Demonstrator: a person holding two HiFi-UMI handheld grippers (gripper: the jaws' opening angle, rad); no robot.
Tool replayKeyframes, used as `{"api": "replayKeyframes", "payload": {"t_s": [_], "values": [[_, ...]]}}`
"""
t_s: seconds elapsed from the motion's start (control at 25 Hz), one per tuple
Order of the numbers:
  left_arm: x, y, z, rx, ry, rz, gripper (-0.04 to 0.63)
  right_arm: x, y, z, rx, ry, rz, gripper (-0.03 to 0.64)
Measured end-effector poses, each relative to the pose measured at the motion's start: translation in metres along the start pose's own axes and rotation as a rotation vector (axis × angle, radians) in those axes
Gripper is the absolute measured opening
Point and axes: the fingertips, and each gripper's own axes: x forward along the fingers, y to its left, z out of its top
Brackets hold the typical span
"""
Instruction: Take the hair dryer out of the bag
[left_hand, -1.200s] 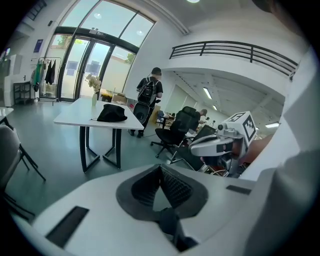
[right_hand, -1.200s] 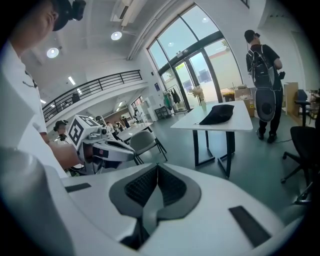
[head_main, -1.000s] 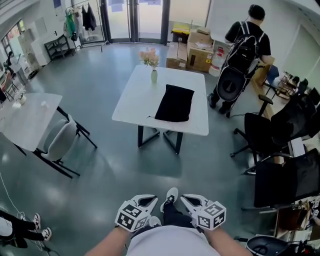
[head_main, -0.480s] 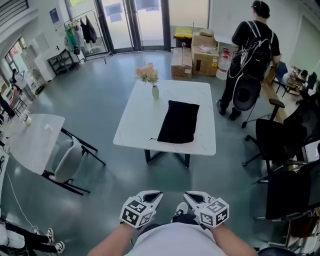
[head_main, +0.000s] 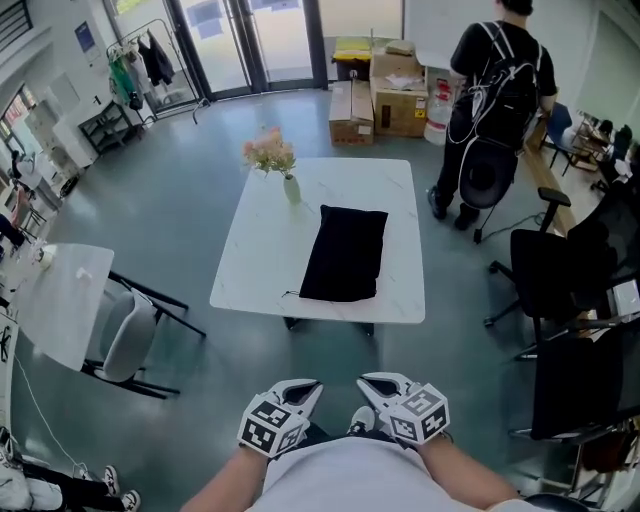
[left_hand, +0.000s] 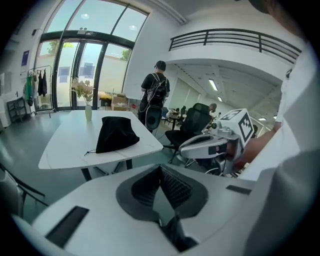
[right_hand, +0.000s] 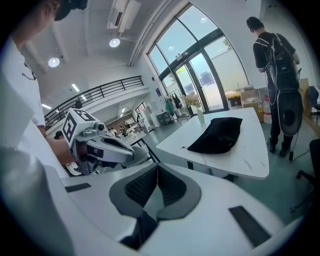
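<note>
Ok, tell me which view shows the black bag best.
The head view: the black bag lies whole and unobstructed on the white table, seen from above. The left gripper view shows the bag side-on with its drawstring; the right gripper view shows the bag low and foreshortened.

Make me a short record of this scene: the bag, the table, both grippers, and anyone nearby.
bag: black cloth drawstring bag, lying flat on the table
table: white rectangular table, vase of pink flowers beside the bag
hair dryer: not visible
left: left gripper shut, empty, short of the table
right: right gripper shut, empty, short of the table
bystander: person with black backpack beyond the table
</note>
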Motion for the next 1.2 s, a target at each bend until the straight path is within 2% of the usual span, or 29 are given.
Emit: {"api": "replayKeyframes", "payload": {"t_s": [0.16, 0.28, 0.44, 0.56, 0.88, 1.2], "values": [[0.006, 0.023, -0.002, -0.032, 0.026, 0.015, 0.014, 0.016, -0.016, 0.007, 0.012, 0.009, -0.003, 0.017], [0.015, 0.040, 0.008, -0.050, 0.016, -0.001, 0.014, 0.030, -0.027, 0.013, 0.011, 0.012, -0.009, 0.017], [0.030, 0.066, 0.030, 0.003, 0.021, -0.056, 0.014, 0.051, -0.050, 0.027, 0.009, 0.011, -0.066, 0.017], [0.042, 0.093, 0.053, 0.053, 0.033, -0.108, 0.014, 0.072, -0.075, 0.041, 0.055, 0.006, -0.125, 0.017], [0.077, 0.210, 0.119, 0.154, 0.055, -0.148, 0.014, 0.132, -0.126, 0.068, 0.138, 0.036, -0.276, 0.017], [0.103, 0.275, 0.113, 0.197, 0.153, -0.232, 0.014, 0.164, -0.164, 0.081, 0.207, 0.031, -0.435, 0.017]]}}
